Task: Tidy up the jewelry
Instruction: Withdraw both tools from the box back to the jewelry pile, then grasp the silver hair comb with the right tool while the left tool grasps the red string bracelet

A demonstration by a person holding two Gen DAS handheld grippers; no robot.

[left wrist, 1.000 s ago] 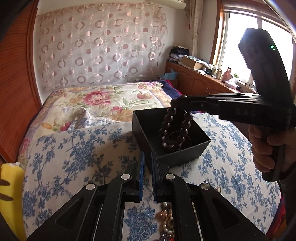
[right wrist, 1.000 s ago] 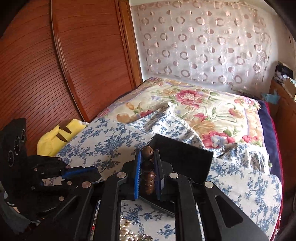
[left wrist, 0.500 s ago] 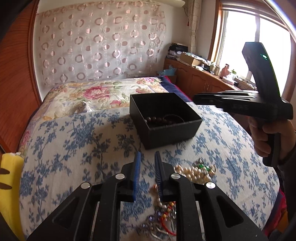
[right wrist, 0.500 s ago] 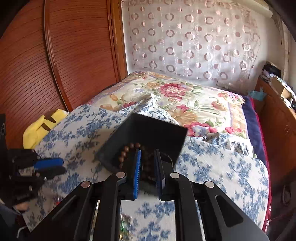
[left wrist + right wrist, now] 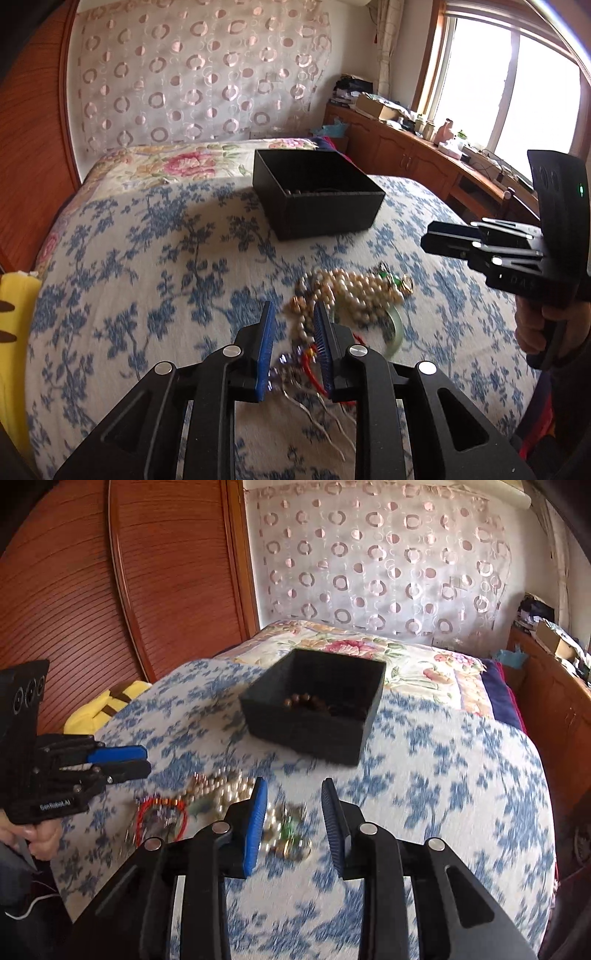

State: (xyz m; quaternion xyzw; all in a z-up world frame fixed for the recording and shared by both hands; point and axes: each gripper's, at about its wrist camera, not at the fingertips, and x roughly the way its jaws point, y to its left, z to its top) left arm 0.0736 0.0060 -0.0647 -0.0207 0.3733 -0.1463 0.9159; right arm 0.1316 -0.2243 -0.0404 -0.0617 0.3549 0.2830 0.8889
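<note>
A black box (image 5: pixel 317 195) stands on the blue-flowered bedspread, with a dark wooden bead bracelet (image 5: pixel 301 700) lying inside it. A pile of jewelry lies nearer me: a pearl necklace (image 5: pixel 354 286), a red bracelet (image 5: pixel 160 818) and a pale green bangle (image 5: pixel 395 328). My left gripper (image 5: pixel 293 321) is open and empty, just above the pile's near edge. My right gripper (image 5: pixel 293 797) is open and empty, above the bedspread to the right of the pile, short of the box (image 5: pixel 314 709). It shows in the left wrist view (image 5: pixel 447 240) too.
A yellow plush toy (image 5: pixel 103 705) lies at the bed's left edge by the wooden headboard (image 5: pixel 110 590). A wooden dresser (image 5: pixel 424 162) with clutter stands under the window on the right. A floral quilt (image 5: pixel 184 162) lies behind the box.
My right gripper let the wooden bead bracelet drop into the box, opened wider and drew back. My left gripper opened and pulled back over the jewelry pile.
</note>
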